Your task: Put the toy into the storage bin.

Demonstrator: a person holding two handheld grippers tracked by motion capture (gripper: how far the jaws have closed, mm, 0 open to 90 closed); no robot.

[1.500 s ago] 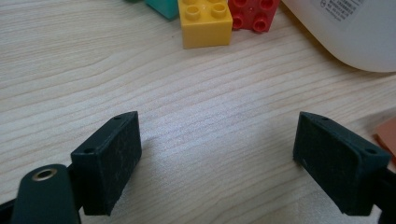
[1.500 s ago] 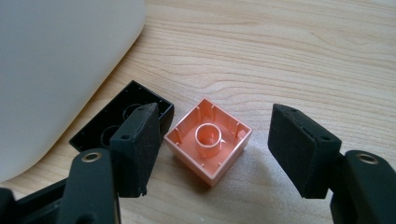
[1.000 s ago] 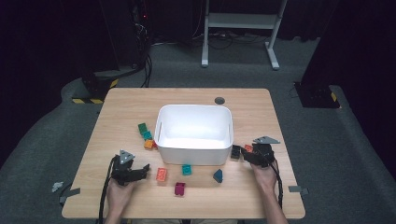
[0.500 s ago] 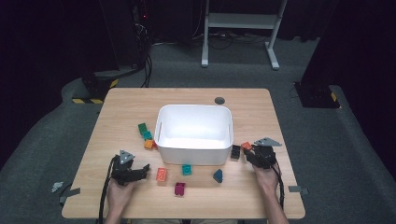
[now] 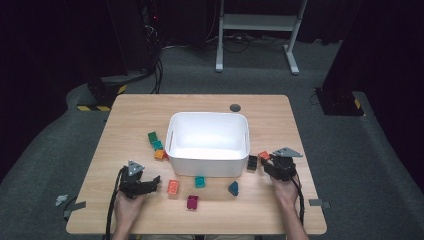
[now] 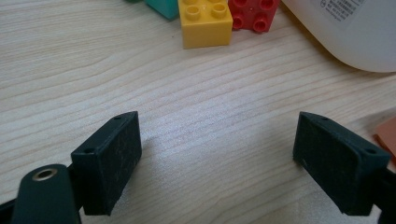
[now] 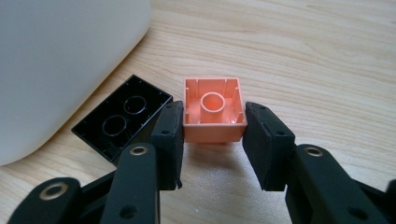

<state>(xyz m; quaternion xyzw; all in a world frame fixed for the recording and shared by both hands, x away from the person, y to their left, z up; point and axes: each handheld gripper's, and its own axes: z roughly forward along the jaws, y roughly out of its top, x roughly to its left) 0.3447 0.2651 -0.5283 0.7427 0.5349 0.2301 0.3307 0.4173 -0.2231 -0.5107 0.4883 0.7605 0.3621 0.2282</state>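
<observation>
Fingers first: the right gripper (image 7: 212, 128) has just been closing, and its black pads (image 7: 170, 135) now press on both side walls of the small orange square plastic brick (image 7: 215, 109), which sits upside down between them with its hollow underside and single centre tube facing up. Over on the other side, the left gripper (image 6: 217, 158) stands wide open over bare wood, with nothing between its jaws.

Now the layout, big to small. On the pale wooden table (image 5: 135, 120) sits the white rectangular plastic bin (image 5: 209, 142), roughly in the middle. In the high view, the right gripper (image 5: 272, 162) and its orange brick (image 5: 263, 155) are just off the bin's near right corner — the bin lies up and to the left of the fingers, so I'd judge the coming move to be a lift up over that rim. The right hand is plainly the nearer one for it.

Just beside the held brick, on the bin side, lies a black rectangular brick (image 7: 122, 116), also upside down, its long axis slanting toward the bin wall — close enough to get nudged on the lift.

Ahead of the left gripper, a yellow brick (image 6: 204, 21) and a red brick (image 6: 253, 14) sit side by side near the bin's curved corner.
</observation>
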